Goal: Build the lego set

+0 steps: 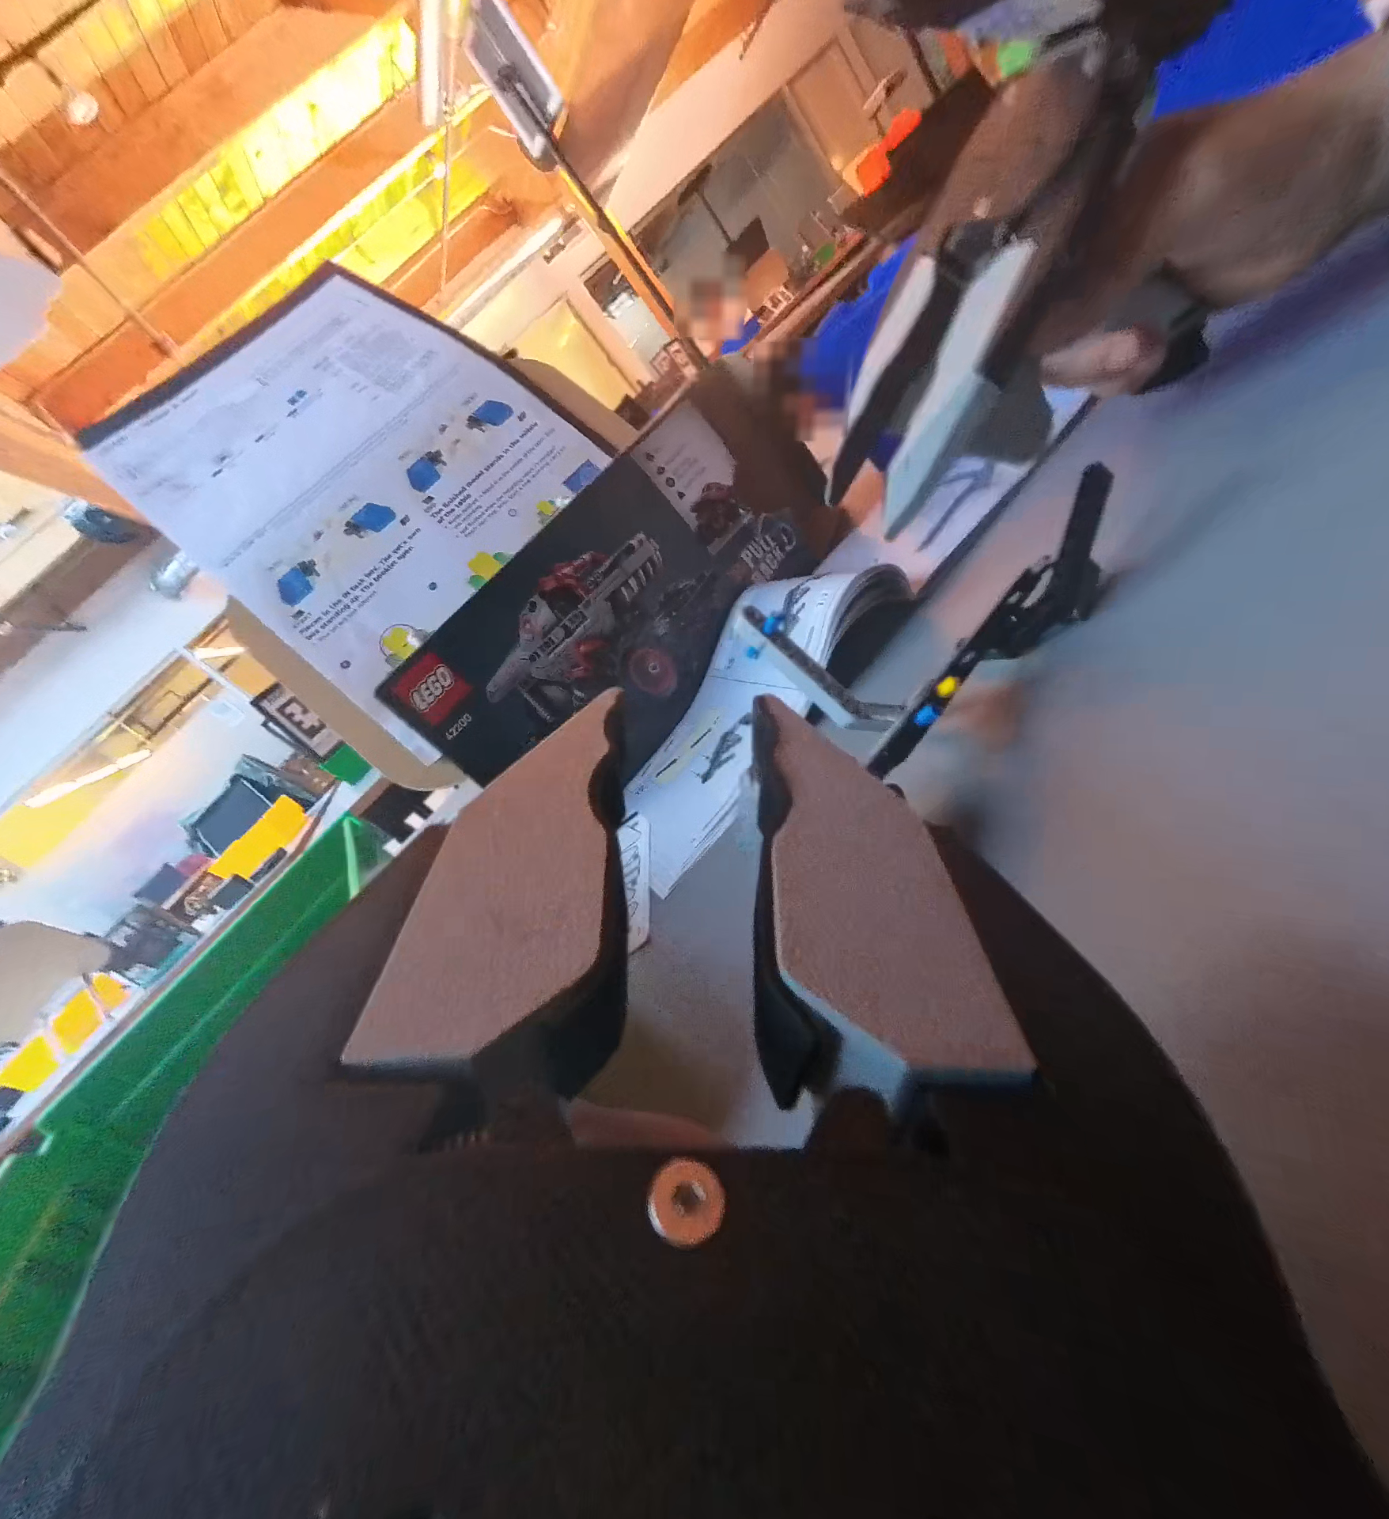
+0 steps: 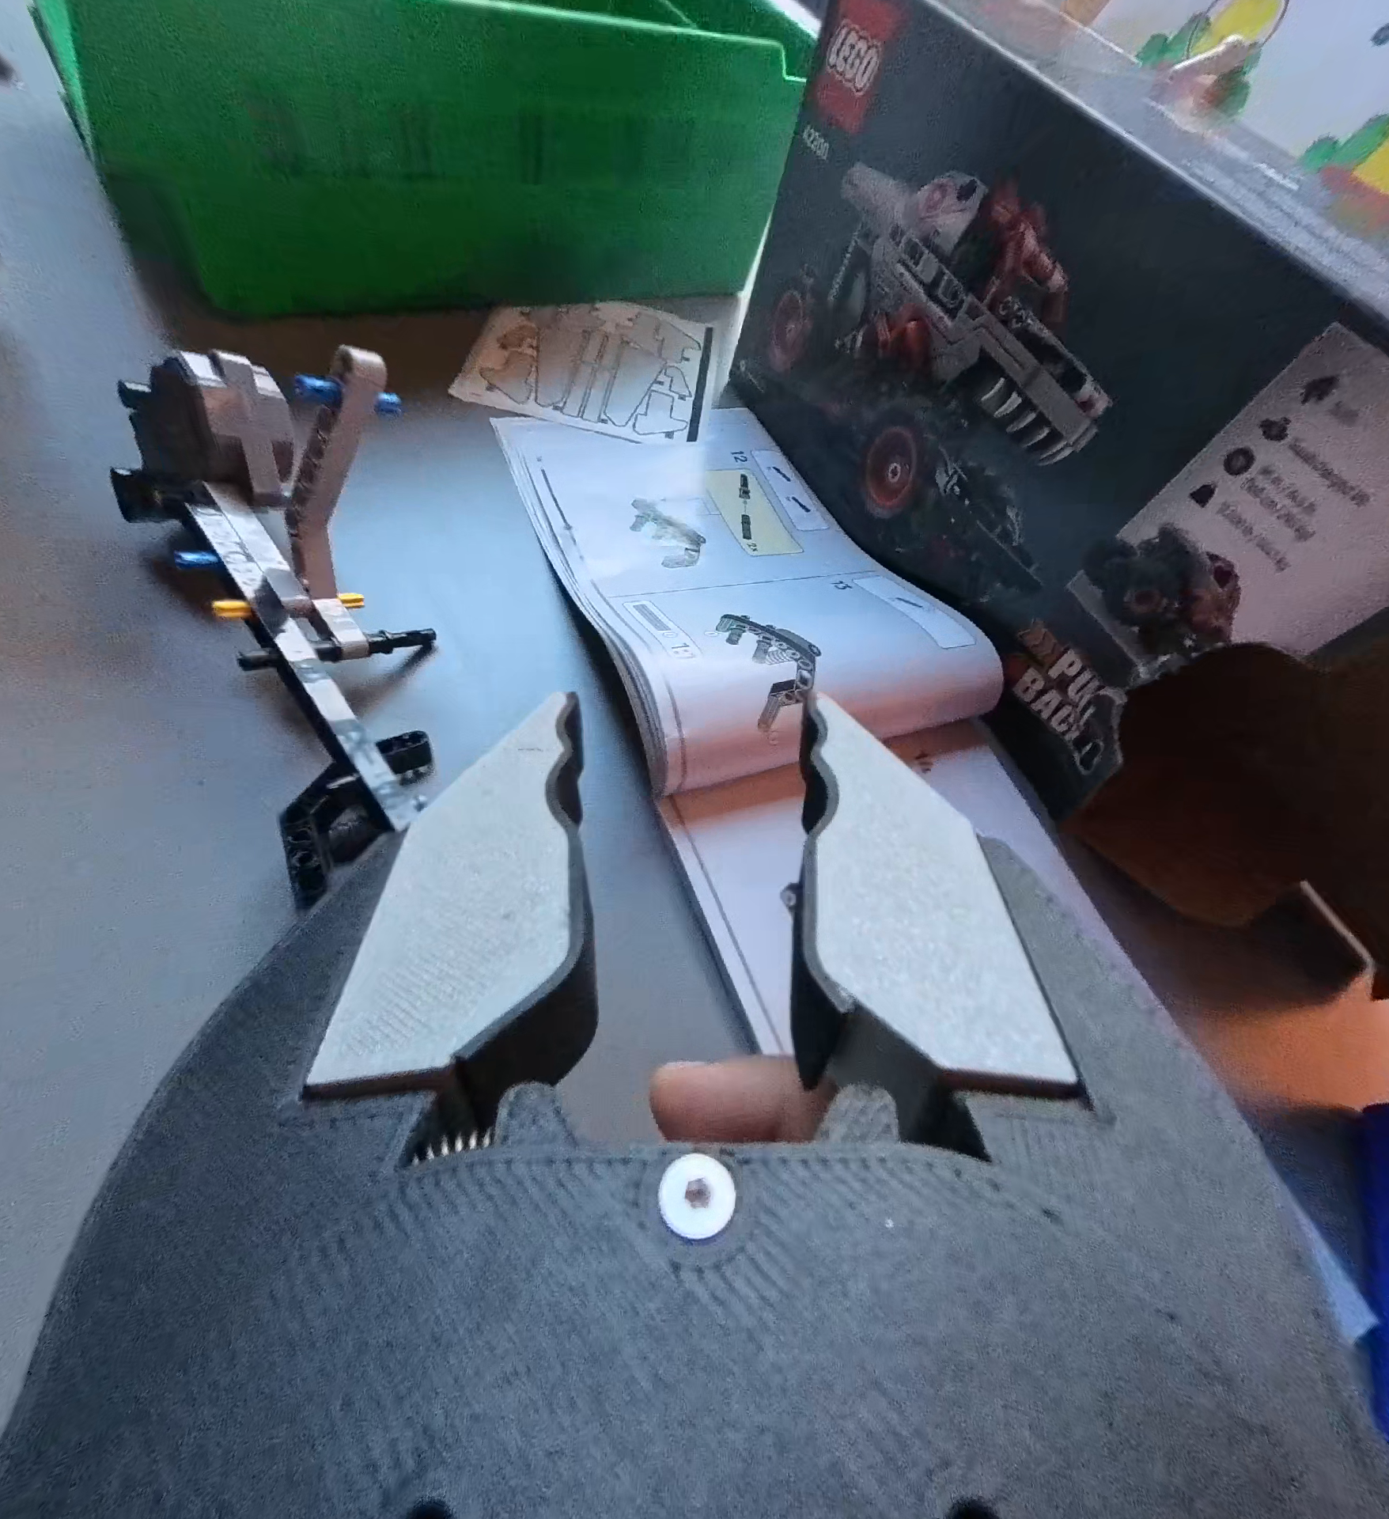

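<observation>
A part-built lego frame [image 2: 280,559] of black and grey beams with blue and yellow pins lies on the dark table, left of my right gripper [image 2: 691,715]. That gripper is open and empty, held just above the open instruction booklet [image 2: 757,592]. The lego box [image 2: 1003,345] stands to its right. In the tilted left wrist view, my left gripper [image 1: 687,715] is open and empty, pointing at the box [image 1: 584,625] and booklet [image 1: 806,616]. The frame [image 1: 995,649] lies right of it, and the right gripper [image 1: 946,394] hangs above.
A green bin [image 2: 428,164] stands at the back of the table, and a sticker sheet [image 2: 593,370] lies in front of it. A printed sheet [image 1: 330,460] stands propped behind the box. A cardboard stand [image 2: 1250,781] is at the right.
</observation>
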`<state>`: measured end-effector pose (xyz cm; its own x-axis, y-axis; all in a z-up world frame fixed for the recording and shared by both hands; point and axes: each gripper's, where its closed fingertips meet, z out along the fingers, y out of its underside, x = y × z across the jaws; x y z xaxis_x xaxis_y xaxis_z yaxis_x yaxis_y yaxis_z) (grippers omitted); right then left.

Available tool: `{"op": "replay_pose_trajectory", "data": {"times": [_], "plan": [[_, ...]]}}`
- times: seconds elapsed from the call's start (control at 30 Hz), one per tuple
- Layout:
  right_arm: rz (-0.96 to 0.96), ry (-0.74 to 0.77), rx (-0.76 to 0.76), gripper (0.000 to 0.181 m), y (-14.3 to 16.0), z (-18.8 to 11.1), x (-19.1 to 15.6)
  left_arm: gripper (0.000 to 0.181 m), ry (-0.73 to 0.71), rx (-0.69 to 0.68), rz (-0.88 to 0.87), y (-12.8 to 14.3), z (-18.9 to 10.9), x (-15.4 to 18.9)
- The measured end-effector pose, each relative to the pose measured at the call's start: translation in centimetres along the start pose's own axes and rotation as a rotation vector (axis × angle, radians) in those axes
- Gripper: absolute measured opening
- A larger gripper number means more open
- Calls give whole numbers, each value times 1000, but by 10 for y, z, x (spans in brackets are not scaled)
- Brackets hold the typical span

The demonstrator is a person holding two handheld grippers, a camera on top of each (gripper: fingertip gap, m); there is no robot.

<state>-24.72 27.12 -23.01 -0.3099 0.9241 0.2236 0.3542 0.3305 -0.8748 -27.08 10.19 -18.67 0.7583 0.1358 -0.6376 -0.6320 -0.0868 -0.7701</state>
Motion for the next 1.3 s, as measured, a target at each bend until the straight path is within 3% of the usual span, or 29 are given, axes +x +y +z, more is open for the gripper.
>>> {"op": "replay_pose_trajectory", "data": {"times": [0.03,0.2,0.33,0.5,0.63,0.73,0.8,0.9,0.97,1.07,1.3], "plan": [[-26,13,0,51,0,3,1,26,-13,11,-25,-2,-1,-4],[-60,-62,-20,51,-2,24,-9,21,-43,14,-100,-1,-1,-15],[-144,-33,-129,17,18,27,-7,19,-73,23,-154,-1,-4,-25],[-172,-47,-178,0,30,16,-11,15,-90,22,-208,2,-5,-32],[-148,7,-183,10,32,3,1,14,-101,7,-173,3,-3,-30],[-99,12,-105,21,18,-2,3,14,-114,-5,-152,4,-2,-30],[-51,-9,-51,38,6,0,0,14,-134,-8,-166,5,-3,-34],[-50,10,-51,46,-2,14,0,7,-181,-32,-217,11,-3,-45],[-93,27,-105,44,2,27,0,7,-192,-43,-259,14,-3,-50],[-114,17,-199,21,17,36,-3,7,-199,-50,-315,18,-3,-56],[-122,-29,-232,2,30,20,-11,5,-170,4,-457,19,-6,-65]]}}
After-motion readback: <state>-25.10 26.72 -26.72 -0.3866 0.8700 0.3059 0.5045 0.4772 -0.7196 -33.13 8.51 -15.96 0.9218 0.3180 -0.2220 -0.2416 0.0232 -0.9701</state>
